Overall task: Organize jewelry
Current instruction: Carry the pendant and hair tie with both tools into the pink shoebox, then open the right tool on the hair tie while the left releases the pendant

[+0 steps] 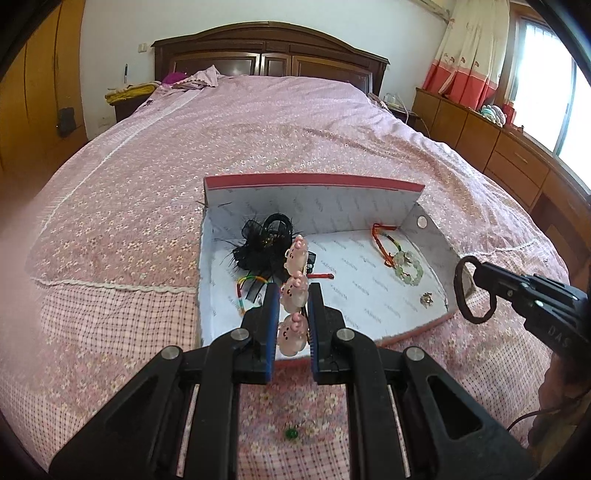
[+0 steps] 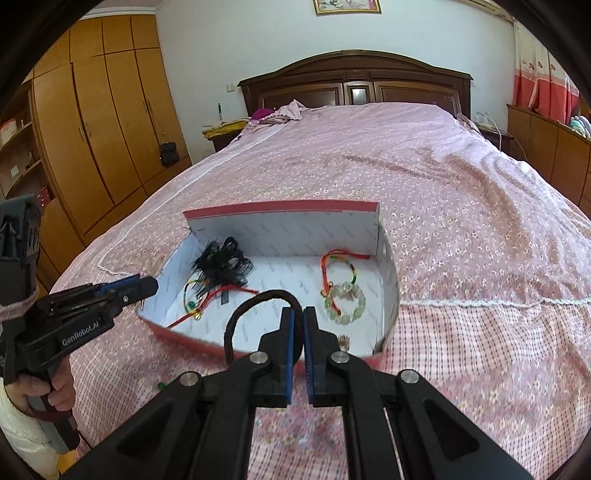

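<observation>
A bed (image 2: pixel 443 192) under a pink floral quilt, with a dark wooden headboard (image 2: pixel 354 79) and an orange wardrobe (image 2: pixel 96 122) beside it, carries an open red-rimmed box (image 1: pixel 314 182) of jewelry. The left hand-held gripper (image 1: pixel 291 295) pinches a string of pink pig charms (image 1: pixel 293 291) over the box's near edge. The right hand-held gripper (image 2: pixel 298 314) is clamped on a dark hair tie (image 2: pixel 236 321) at the box's near rim.

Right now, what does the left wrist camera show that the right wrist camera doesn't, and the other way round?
Only the left wrist view shows the pink pig-bead string clamped in the left gripper and the sunlit window.

Only the right wrist view shows the hand on the left gripper's handle, the wardrobe and a framed picture.

Both show the open box on the bed, the black hair flower, the green bead bracelet, and the dark hair tie pinched by the right gripper.
</observation>
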A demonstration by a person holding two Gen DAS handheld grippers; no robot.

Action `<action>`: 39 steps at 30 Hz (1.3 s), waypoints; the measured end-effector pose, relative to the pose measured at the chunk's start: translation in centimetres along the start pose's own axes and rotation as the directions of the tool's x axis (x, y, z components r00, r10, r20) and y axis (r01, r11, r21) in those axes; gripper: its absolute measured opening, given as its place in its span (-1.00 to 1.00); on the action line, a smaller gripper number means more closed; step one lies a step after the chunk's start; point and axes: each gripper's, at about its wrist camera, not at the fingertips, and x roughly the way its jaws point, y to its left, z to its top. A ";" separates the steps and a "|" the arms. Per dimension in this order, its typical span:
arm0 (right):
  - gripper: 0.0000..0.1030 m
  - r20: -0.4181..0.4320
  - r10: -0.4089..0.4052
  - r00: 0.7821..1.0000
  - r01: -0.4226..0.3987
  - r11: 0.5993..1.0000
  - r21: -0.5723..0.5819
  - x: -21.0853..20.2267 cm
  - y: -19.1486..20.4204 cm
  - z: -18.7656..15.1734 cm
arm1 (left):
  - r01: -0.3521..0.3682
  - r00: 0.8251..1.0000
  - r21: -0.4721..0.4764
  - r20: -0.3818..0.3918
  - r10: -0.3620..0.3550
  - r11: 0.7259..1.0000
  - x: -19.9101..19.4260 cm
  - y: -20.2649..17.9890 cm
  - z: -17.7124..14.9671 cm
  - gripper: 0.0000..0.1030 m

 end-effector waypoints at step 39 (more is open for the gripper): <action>-0.87 -0.135 -0.020 0.991 0.024 0.999 0.027 10.7 -0.8 1.1 | 0.007 0.990 -0.044 -0.138 -0.013 0.999 8.6 0.5 0.2 -0.90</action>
